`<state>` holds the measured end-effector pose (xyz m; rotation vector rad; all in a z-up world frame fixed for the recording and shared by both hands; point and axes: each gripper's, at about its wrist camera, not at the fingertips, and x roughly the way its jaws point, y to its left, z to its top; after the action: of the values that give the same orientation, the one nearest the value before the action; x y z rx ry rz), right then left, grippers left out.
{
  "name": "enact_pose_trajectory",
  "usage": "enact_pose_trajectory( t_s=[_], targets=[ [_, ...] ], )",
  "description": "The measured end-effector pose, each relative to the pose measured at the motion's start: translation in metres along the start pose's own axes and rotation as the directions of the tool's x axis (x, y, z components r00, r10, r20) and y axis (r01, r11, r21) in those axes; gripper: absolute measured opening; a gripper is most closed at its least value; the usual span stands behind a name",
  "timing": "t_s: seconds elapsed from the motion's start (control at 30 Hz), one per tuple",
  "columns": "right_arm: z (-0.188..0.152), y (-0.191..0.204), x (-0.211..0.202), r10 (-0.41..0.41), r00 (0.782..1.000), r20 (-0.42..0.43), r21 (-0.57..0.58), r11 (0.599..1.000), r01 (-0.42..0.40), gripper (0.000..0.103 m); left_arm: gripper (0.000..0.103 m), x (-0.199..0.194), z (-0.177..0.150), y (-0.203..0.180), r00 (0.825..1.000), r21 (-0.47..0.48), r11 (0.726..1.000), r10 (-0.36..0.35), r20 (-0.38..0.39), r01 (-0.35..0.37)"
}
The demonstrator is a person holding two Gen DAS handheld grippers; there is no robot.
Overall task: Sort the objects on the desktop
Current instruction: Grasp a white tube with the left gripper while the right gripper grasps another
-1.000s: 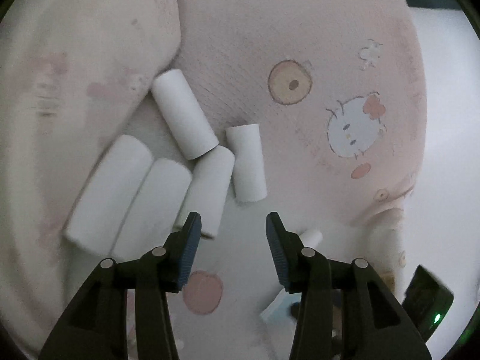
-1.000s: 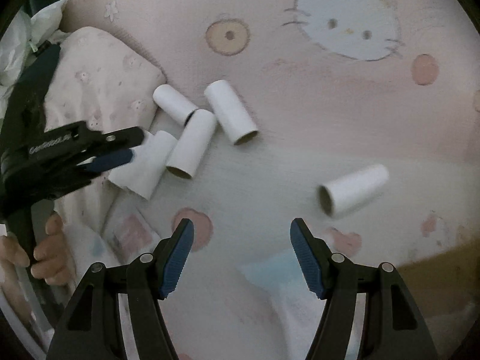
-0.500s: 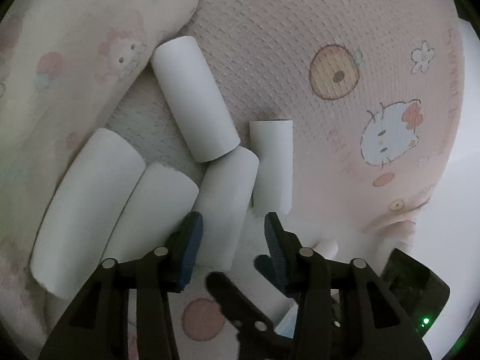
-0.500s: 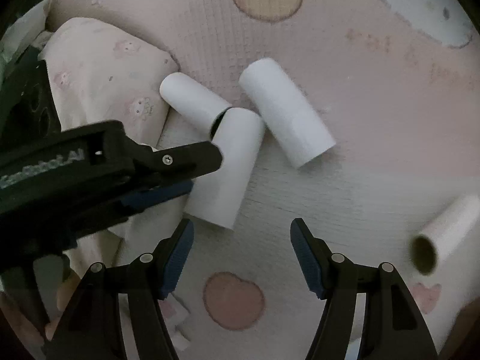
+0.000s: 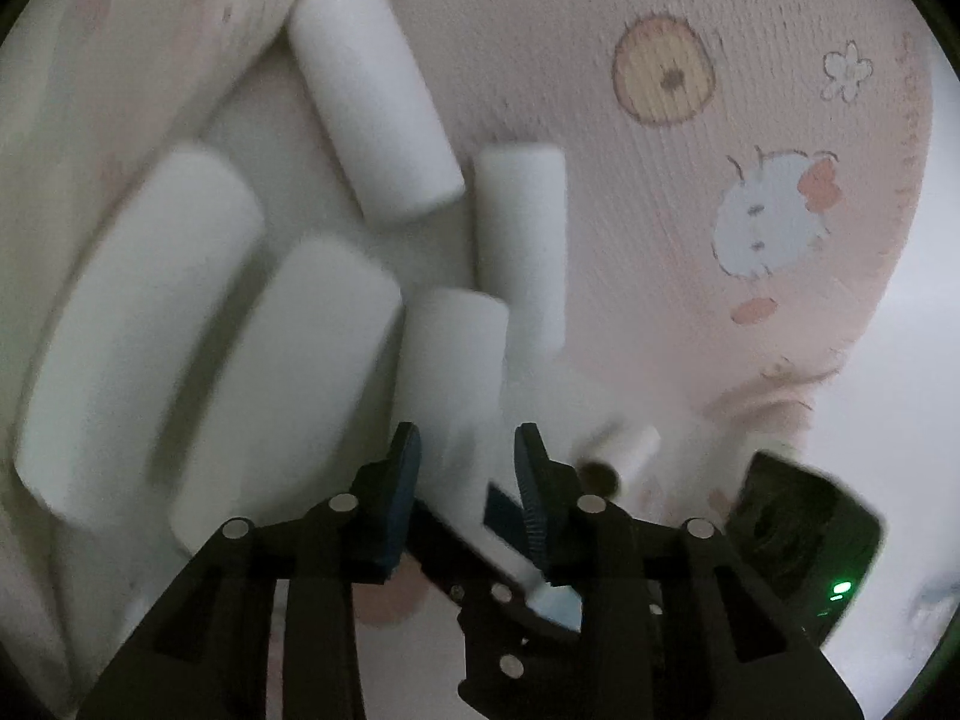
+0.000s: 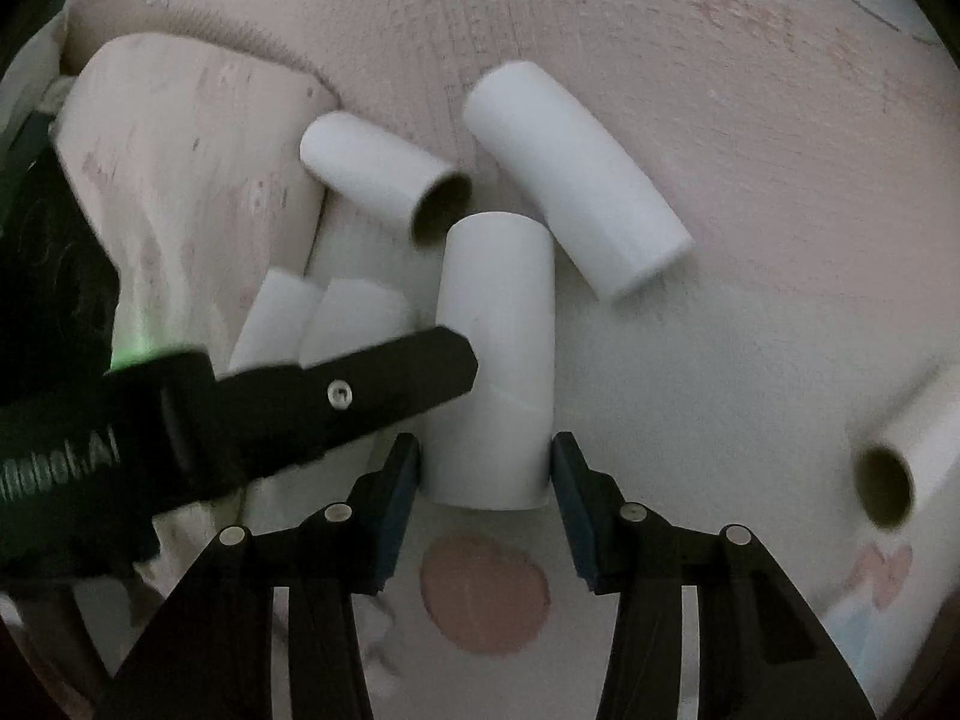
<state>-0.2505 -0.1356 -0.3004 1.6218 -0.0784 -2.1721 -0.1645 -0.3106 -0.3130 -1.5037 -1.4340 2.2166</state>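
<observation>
Around middle tube (image 6: pixel 492 360), right claw (image 6: pixel 485 474), jaws apart

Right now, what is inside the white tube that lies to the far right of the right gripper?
The white tube shows a dark open end; nothing can be seen inside. Deeper in is shadow, so the rest is hidden.

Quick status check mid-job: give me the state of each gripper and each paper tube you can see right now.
Right gripper: open, straddling the near tube, not yet closed on it.
Left gripper: open, holding nothing.
Near tube: lying flat between the right gripper's fingers.
Long tube: lying flat.
Open-end tube: lying flat, mouth toward the near tube.
Stray tube: lying apart at right.
</observation>
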Motion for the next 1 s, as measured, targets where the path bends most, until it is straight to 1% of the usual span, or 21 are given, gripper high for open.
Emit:
enact_pose_trajectory(
  t_s=[0.03,0.07,0.13,0.17,0.23,0.33,0.5,0.6,0.63,0.7,0.8,0.83,0.9,0.93,1.0],
  targets=[
    [-0.007,-0.002,-0.003,0.006,1.0,-0.015,0.012,1.0,-0.006,0.043,0.041,0.001,-0.004,0.002,0.999,-0.015,1.0,-0.023,-0.023,0.022],
    [-0.016,-0.004,-0.007,0.018,0.999,-0.028,0.025,1.0,-0.017,0.043,0.042,0.002,-0.008,0.004,0.999,-0.029,0.999,-0.031,-0.043,0.03],
    [-0.036,-0.008,-0.014,0.026,0.999,-0.039,0.036,0.999,-0.024,0.043,0.042,0.009,-0.018,0.006,0.995,-0.045,0.999,-0.026,-0.094,0.022],
    [-0.048,-0.009,-0.017,0.016,0.999,-0.046,0.034,0.999,-0.015,0.043,0.042,0.012,-0.022,0.005,0.994,-0.038,0.999,-0.013,-0.111,0.009],
    [-0.07,-0.012,-0.024,0.011,0.999,-0.048,0.039,0.999,-0.009,0.043,0.042,0.018,-0.037,-0.005,0.99,0.019,0.999,0.035,-0.134,-0.033],
    [-0.098,-0.02,-0.035,0.023,0.998,-0.058,0.08,0.997,-0.018,0.043,0.042,0.026,-0.059,-0.016,0.982,0.089,0.995,0.07,-0.174,-0.055],
    [-0.127,-0.027,-0.046,0.006,0.998,-0.062,0.117,0.993,0.002,0.043,0.039,0.029,-0.1,-0.025,0.975,0.149,0.981,0.148,-0.165,-0.124],
    [-0.149,-0.029,-0.054,0.011,0.998,-0.066,0.144,0.99,-0.001,0.043,0.039,0.03,-0.121,-0.032,0.97,0.178,0.974,0.17,-0.172,-0.139],
    [-0.159,-0.031,-0.057,0.015,0.998,-0.064,0.155,0.988,-0.005,0.043,0.039,0.03,-0.131,-0.035,0.967,0.204,0.967,0.187,-0.175,-0.15],
    [-0.177,-0.035,-0.062,0.036,0.998,-0.056,0.193,0.981,-0.024,0.043,0.039,0.03,-0.146,-0.041,0.965,0.237,0.959,0.2,-0.167,-0.158],
    [-0.198,-0.038,-0.072,0.047,0.998,-0.052,0.219,0.975,-0.035,0.042,0.039,0.022,-0.166,-0.046,0.967,0.264,0.95,0.21,-0.147,-0.166],
    [-0.203,-0.037,-0.076,0.049,0.998,-0.05,0.218,0.975,-0.037,0.043,0.039,0.017,-0.173,-0.05,0.97,0.273,0.948,0.206,-0.133,-0.164],
    [-0.212,-0.038,-0.086,0.048,0.998,-0.034,0.21,0.977,-0.039,0.043,0.039,0.004,-0.182,-0.055,0.974,0.277,0.948,0.196,-0.111,-0.159],
    [-0.222,-0.045,-0.094,0.046,0.999,-0.019,0.199,0.979,-0.041,0.043,0.039,-0.003,-0.187,-0.061,0.977,0.273,0.95,0.186,-0.1,-0.153],
    [-0.225,-0.039,-0.108,0.037,0.999,0.003,0.172,0.984,-0.037,0.043,0.039,-0.015,-0.192,-0.072,0.984,0.273,0.953,0.162,-0.078,-0.135]
  ],
)
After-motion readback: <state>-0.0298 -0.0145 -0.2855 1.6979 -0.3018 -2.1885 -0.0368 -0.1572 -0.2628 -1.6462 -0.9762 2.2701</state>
